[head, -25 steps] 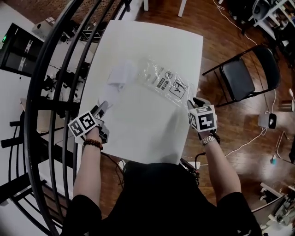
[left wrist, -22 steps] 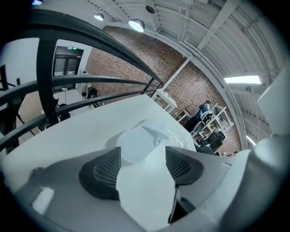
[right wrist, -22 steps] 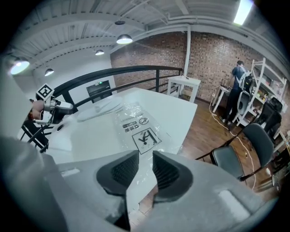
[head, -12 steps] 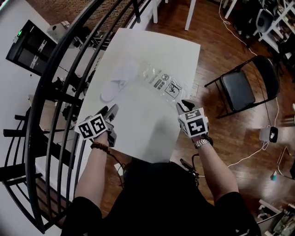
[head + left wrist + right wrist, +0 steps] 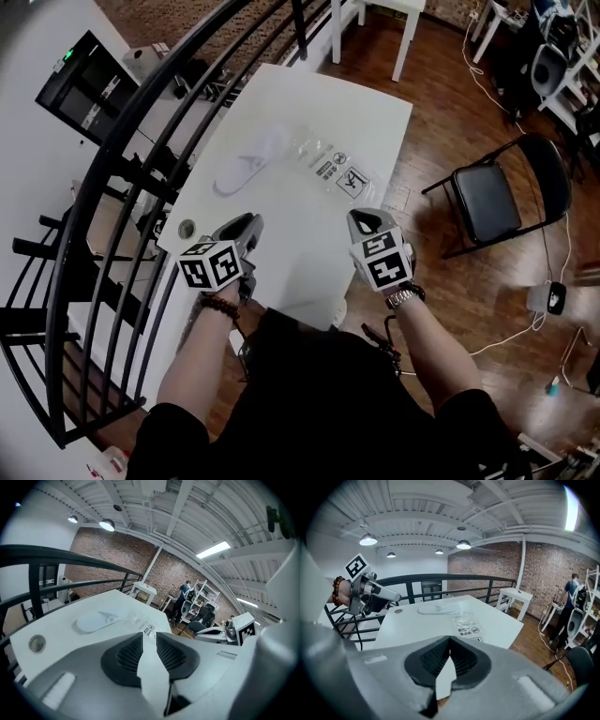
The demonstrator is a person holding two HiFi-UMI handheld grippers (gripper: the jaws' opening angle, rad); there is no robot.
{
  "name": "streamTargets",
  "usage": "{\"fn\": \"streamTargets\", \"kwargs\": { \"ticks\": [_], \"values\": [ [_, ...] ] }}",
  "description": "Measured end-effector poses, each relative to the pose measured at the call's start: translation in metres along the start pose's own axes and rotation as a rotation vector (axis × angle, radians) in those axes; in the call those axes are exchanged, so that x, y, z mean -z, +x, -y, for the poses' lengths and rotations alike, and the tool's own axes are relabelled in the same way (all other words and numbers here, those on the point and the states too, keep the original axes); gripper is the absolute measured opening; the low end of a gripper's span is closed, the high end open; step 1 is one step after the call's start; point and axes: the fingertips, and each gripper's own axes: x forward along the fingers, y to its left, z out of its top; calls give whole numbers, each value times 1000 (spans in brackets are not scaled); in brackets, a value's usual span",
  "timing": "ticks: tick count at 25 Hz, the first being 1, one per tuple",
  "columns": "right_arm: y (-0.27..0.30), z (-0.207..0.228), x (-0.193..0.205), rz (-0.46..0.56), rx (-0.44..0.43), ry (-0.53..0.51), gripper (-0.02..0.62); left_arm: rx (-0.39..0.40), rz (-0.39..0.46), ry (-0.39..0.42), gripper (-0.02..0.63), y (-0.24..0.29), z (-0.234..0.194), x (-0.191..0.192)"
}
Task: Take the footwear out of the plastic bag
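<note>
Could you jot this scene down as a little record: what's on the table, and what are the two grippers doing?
table: white, rectangular
slipper: white, lying on the table outside the bag
plastic bag: clear, printed, flat beside the slipper
left gripper: jaws slightly apart, just been closing, nothing between them
right gripper: jaws shut, empty

Matt white table (image 5: 300, 216), clear glossy plastic bag (image 5: 333, 167), soft white cloth slipper (image 5: 244, 169) — over polished wood floor (image 5: 441, 112).
</note>
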Motion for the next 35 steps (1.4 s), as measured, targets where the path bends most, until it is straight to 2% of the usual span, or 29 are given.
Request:
{"fn": "streamTargets", "kwargs": {
  "ticks": [6,13,17,21,28,35],
  "values": [
    [-8,-27,-19,64,-16,-54,-8,61,15,189,17,-15,44,-2],
    [-30,-79,-39,144,4,-86,-8,146,24,369,15,-52,76,7],
    [-47,-89,-63,202,22,-83,-8,185,41,440,15,-63,99,-5],
    [-66,-116,-77,251,53,-81,-8,215,70,471,15,-86,108,-11],
    [-111,-210,-57,289,148,-64,-8,288,85,504,15,-168,102,39],
    [-140,-218,-55,307,158,-74,-8,296,131,512,15,-189,128,40]
  ]
}}
